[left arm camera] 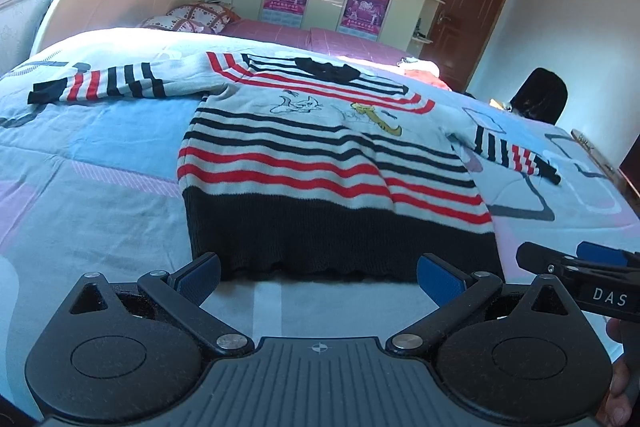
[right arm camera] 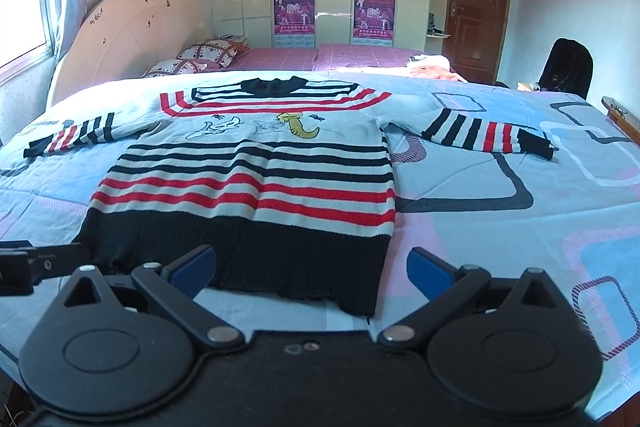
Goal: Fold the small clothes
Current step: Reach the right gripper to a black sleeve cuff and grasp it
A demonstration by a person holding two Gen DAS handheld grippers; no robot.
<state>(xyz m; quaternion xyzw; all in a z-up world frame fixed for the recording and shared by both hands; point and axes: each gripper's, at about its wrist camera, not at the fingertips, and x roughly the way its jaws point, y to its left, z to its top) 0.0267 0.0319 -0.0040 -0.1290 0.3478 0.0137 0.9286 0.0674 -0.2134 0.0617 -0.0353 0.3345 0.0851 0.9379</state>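
Tongs first: the left gripper [left arm camera: 318,277] and right gripper [right arm camera: 312,269] are both wide and hold nothing. The sweater [right arm camera: 256,179] lies flat on the bed [right arm camera: 500,227], toward 12 o'clock. I think each should pinch one bottom corner evenly.

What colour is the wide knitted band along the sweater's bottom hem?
Black, on the sweater; the right wrist view shows it best.
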